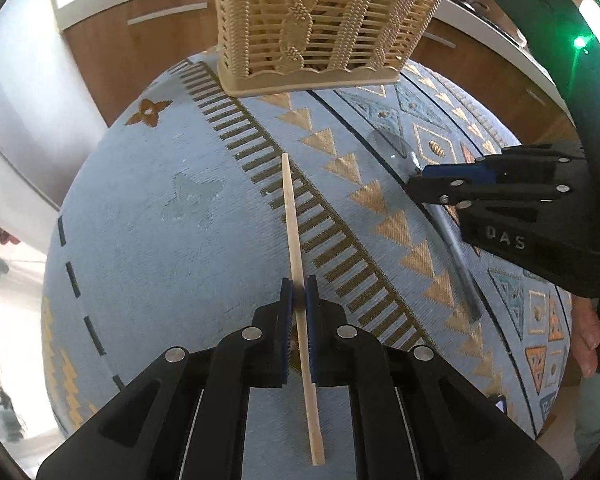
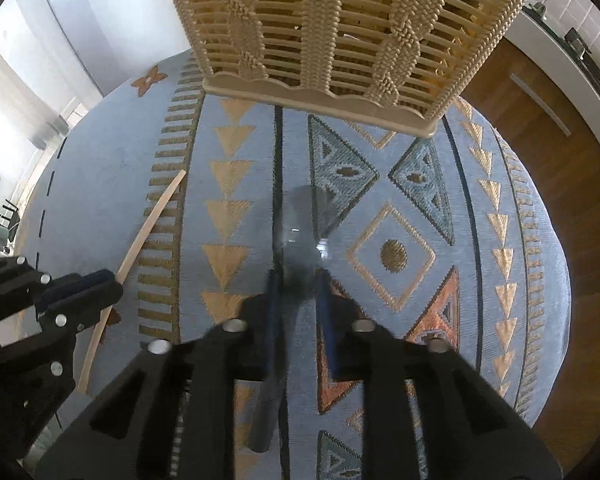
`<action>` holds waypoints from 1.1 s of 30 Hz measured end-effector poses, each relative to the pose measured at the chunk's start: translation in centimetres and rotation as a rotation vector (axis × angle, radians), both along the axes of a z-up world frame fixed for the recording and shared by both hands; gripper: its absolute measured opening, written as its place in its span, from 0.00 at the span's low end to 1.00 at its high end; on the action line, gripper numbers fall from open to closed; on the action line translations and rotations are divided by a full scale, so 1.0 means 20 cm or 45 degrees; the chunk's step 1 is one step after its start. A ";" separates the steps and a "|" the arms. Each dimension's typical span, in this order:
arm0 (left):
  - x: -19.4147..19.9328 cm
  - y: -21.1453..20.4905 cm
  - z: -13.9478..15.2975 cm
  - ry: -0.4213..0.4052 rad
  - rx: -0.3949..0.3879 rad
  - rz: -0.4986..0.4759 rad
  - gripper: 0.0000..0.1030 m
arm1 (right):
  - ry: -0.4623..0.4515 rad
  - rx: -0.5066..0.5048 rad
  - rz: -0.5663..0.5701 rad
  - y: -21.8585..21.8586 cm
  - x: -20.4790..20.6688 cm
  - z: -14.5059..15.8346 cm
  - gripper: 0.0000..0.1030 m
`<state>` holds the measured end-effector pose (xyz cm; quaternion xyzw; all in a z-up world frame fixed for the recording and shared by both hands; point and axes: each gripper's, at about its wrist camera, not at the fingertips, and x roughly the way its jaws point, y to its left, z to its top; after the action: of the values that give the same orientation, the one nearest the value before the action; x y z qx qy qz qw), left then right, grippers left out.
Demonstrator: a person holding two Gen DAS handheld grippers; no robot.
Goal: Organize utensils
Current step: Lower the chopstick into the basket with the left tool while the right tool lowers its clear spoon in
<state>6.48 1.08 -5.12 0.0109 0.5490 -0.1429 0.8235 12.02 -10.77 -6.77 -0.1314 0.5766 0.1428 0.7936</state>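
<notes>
A beige woven basket (image 1: 320, 20) stands at the far end of the patterned blue cloth; it also shows in the right wrist view (image 2: 340, 32). My left gripper (image 1: 299, 292) is shut on a wooden chopstick (image 1: 294, 216), which points toward the basket. In the right wrist view the chopstick (image 2: 148, 228) and left gripper (image 2: 100, 284) sit at the left. My right gripper (image 2: 298, 284) straddles a clear grey plastic spoon (image 2: 304, 224) lying on the cloth, jaws a little apart around its neck. In the left wrist view the right gripper (image 1: 420, 188) is over the spoon (image 1: 456, 248).
The table is covered by a blue cloth (image 1: 160, 200) with gold triangles. Wooden cabinets (image 1: 132, 40) with a white counter stand behind. A person's hand (image 1: 588, 336) shows at the right edge.
</notes>
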 end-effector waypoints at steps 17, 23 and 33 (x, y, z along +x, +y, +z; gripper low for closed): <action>0.17 -0.18 0.01 0.056 0.199 -0.208 0.22 | 0.148 0.038 0.023 -0.21 0.09 0.01 0.11; 0.18 -0.16 0.02 0.018 0.211 -0.168 0.04 | 0.097 0.017 0.031 -0.15 0.05 0.01 0.10; 0.05 0.00 0.19 -0.256 -0.138 -0.053 0.03 | -0.091 0.291 0.046 -0.34 -0.13 0.24 0.10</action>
<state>7.43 1.07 -1.23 -0.0081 0.4547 -0.1877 0.8706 9.45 -17.53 -1.89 -0.0554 0.5254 0.2172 0.8208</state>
